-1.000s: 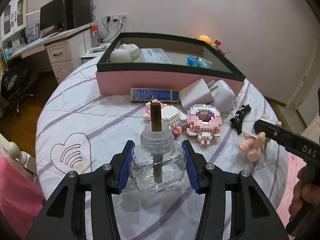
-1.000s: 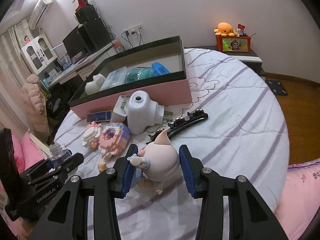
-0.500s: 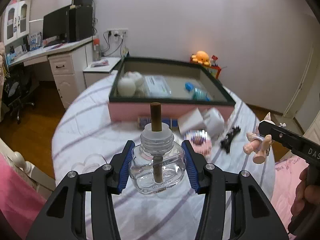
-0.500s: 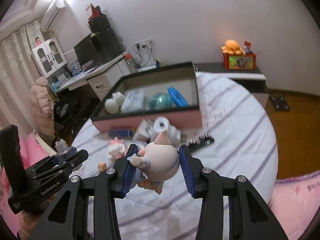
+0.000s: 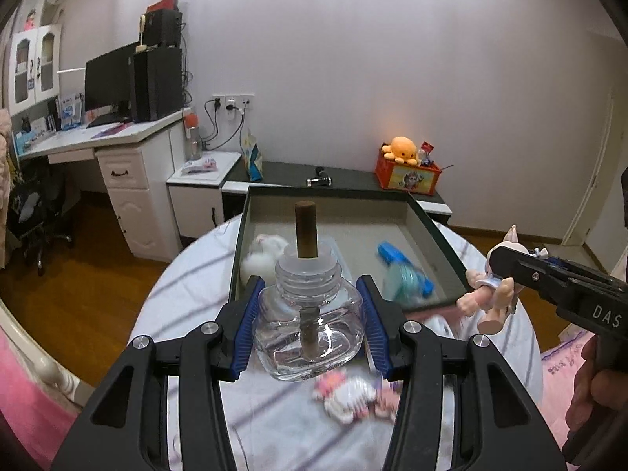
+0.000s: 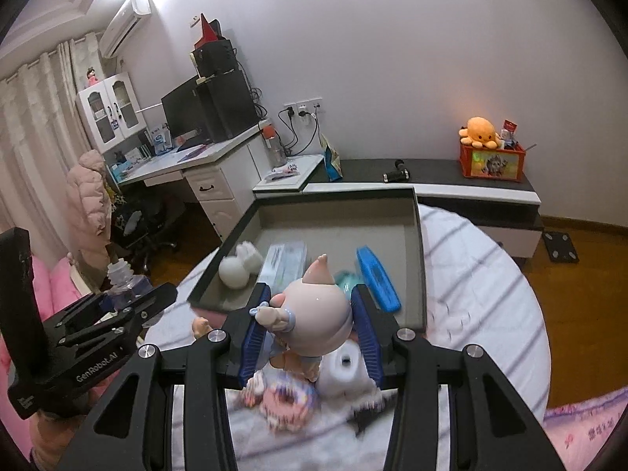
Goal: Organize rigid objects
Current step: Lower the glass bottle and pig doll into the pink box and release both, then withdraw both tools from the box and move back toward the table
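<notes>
Both tools clamped: L bottle (image 5: 308, 329), R figurine (image 6: 314, 314).

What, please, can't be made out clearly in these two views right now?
- Pink-and-white toys on the bed: motion-blurred in both views.
- Small print on the clear glass wick bottle: too small, left view.
- Pink pig figurine: its face is turned away, right view.
- Pink box: its near wall is hidden by claws.

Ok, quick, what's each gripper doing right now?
Left gripper: shut on the clear wick bottle.
Right gripper: shut on the pig figurine.
</notes>
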Motion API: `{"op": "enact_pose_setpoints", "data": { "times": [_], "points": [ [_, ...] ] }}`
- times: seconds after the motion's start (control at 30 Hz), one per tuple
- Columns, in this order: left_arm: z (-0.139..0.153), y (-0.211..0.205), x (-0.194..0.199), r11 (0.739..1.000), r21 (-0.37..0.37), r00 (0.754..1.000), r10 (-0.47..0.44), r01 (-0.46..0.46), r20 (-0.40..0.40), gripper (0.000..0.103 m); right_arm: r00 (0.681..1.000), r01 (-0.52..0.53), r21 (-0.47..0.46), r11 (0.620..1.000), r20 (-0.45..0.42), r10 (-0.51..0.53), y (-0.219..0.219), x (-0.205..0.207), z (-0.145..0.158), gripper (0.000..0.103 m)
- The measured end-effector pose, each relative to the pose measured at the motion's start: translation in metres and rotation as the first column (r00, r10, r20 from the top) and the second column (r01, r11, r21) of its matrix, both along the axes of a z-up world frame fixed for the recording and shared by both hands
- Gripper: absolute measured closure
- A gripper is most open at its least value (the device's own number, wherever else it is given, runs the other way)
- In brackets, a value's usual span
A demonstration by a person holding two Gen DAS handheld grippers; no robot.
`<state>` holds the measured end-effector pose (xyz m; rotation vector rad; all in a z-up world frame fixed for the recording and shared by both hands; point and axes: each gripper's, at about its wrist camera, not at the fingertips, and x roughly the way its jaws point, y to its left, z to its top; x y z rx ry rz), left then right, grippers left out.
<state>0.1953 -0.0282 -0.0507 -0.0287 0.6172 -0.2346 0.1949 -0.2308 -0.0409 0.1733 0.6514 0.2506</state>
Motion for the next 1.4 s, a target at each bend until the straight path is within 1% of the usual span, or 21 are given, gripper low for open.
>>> {"op": "enact_pose_setpoints", "data": {
  "times": [0.2,0.4,0.57,0.63,0.7,0.8,0.83,0.87,0.9,0.93,0.97,1.0,1.03,1.07,1.17,1.2,1.23,1.4],
  "points": [
    [0.007,-0.014,0.048,1.000,0.028,1.000,-0.012,0.011,0.017,0.054,1.000,0.004,-0.014,1.000,-0.012,-0.004,0.000,0.047,0.001,0.059],
    [-0.003,-0.031,0.101,0.999,0.041,1.000,-0.022,0.022,-0.013,0.054,0.998,0.019,-0.046,0.999,-0.052,-0.021,-0.007,0.094,-0.012,0.059],
    [-0.024,-0.045,0.149,0.998,0.055,0.996,-0.029,0.033,-0.080,0.054,0.992,0.033,-0.083,0.996,-0.118,-0.042,-0.012,0.132,-0.036,0.059],
    [-0.036,-0.051,0.166,0.998,0.056,0.992,-0.036,0.043,-0.120,0.054,0.989,0.039,-0.095,0.995,-0.140,-0.052,-0.015,0.142,-0.044,0.059],
    [-0.045,-0.056,0.177,0.997,0.062,0.989,-0.040,0.049,-0.145,0.054,0.984,0.039,-0.108,0.993,-0.170,-0.057,-0.017,0.152,-0.055,0.059],
    [-0.057,-0.065,0.189,0.994,0.092,0.982,-0.045,0.063,-0.182,0.053,0.977,0.038,-0.128,0.991,-0.203,-0.063,-0.016,0.161,-0.065,0.059],
    [-0.060,-0.067,0.190,0.993,0.101,0.981,-0.043,0.063,-0.190,0.049,0.975,0.038,-0.134,0.990,-0.214,-0.066,-0.016,0.162,-0.069,0.059],
    [-0.062,-0.067,0.190,0.992,0.112,0.979,-0.038,0.062,-0.198,0.035,0.973,0.042,-0.137,0.990,-0.220,-0.071,-0.016,0.163,-0.071,0.059],
    [-0.062,-0.067,0.189,0.991,0.125,0.980,-0.025,0.051,-0.197,0.026,0.971,0.049,-0.144,0.988,-0.224,-0.081,-0.017,0.163,-0.073,0.058],
    [-0.060,-0.066,0.187,0.991,0.124,0.983,-0.018,0.042,-0.183,0.010,0.969,0.049,-0.148,0.988,-0.233,-0.083,-0.016,0.163,-0.074,0.053],
    [-0.055,-0.064,0.183,0.992,0.126,0.989,-0.005,0.024,-0.150,0.002,0.967,0.057,-0.154,0.986,-0.238,-0.093,-0.017,0.162,-0.074,0.050],
    [-0.051,-0.062,0.179,0.990,0.141,0.992,0.017,0.001,-0.122,0.000,0.966,0.065,-0.157,0.985,-0.237,-0.102,-0.018,0.161,-0.073,0.039],
    [-0.048,-0.061,0.176,0.988,0.153,0.994,0.030,-0.013,-0.106,0.000,0.968,0.068,-0.144,0.987,-0.230,-0.101,-0.020,0.158,-0.071,0.030],
    [-0.046,-0.059,0.174,0.987,0.158,0.994,0.036,-0.020,-0.098,0.000,0.969,0.077,-0.134,0.988,-0.225,-0.106,-0.023,0.157,-0.069,0.025],
    [-0.042,-0.049,0.167,0.988,0.150,0.994,0.048,-0.033,-0.097,0.000,0.973,0.079,-0.108,0.991,-0.207,-0.100,-0.024,0.148,-0.062,0.016],
    [-0.041,-0.045,0.163,0.988,0.150,0.994,0.058,-0.044,-0.093,0.000,0.975,0.080,-0.104,0.991,-0.199,-0.100,-0.023,0.143,-0.059,0.012],
    [-0.038,-0.041,0.159,0.988,0.146,0.994,0.067,-0.053,-0.089,0.000,0.976,0.085,-0.100,0.991,-0.191,-0.103,-0.023,0.140,-0.055,0.000],
    [-0.021,-0.020,0.126,0.991,0.098,0.995,0.093,-0.088,-0.043,0.000,0.984,0.108,-0.066,0.992,-0.138,-0.117,-0.023,0.123,-0.039,0.000]
  ]
}}
